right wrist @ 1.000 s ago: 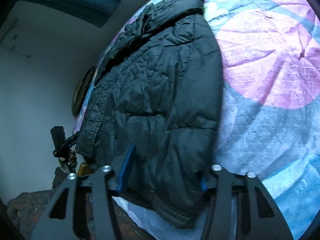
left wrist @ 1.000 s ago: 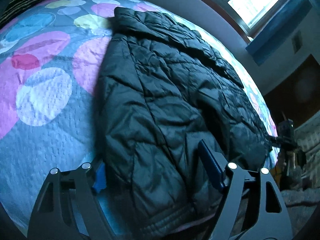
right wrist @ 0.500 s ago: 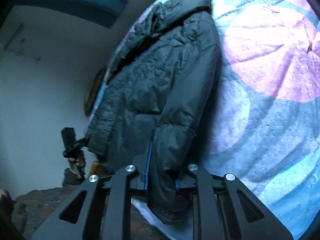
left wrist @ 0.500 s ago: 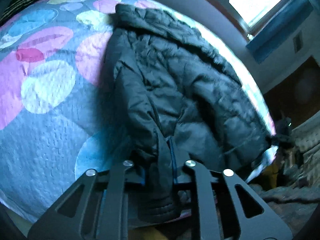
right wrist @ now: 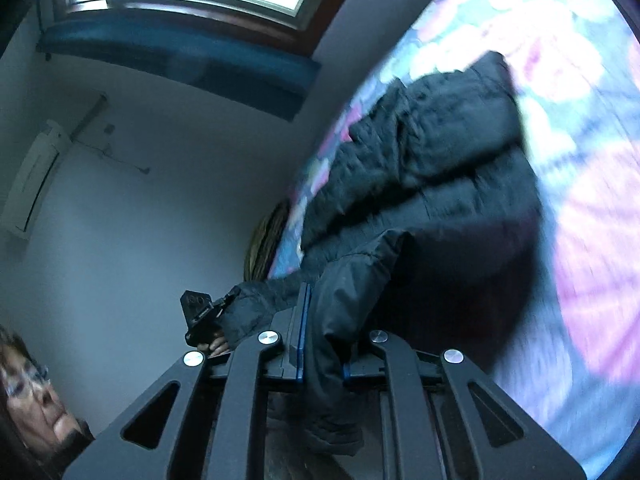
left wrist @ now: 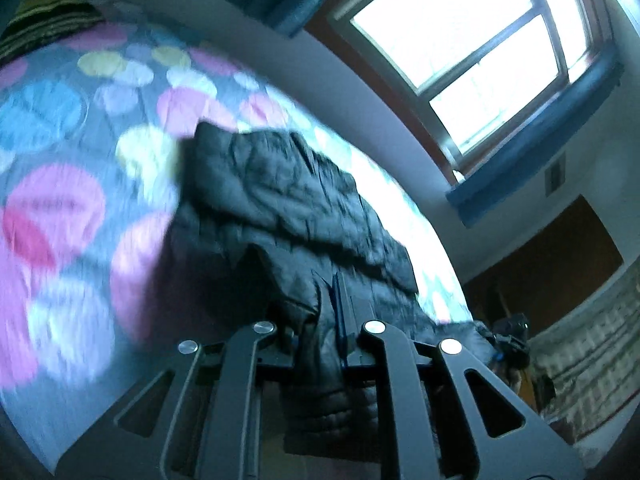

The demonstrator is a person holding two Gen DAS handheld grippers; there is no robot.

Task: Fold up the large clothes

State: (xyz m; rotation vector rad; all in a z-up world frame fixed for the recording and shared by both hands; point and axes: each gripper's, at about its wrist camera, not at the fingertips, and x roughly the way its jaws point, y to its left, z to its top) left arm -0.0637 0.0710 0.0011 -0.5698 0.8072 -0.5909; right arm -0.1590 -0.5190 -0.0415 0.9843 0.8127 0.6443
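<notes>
A black quilted puffer jacket lies on a bed with a spotted quilt. My left gripper is shut on the jacket's bottom hem and holds it raised off the bed. My right gripper is shut on the other end of the same hem, also raised. The jacket hangs from both grippers and its collar end still rests on the quilt. The right gripper shows small at the far right of the left wrist view.
A bright window with a blue curtain roll is above the bed's far side. A white wall with an air conditioner is to the left. A person's face is at the lower left.
Both grippers closed on the jacket's bottom hem and lifted it off the bed. The views tilted upward toward the window and wall.
</notes>
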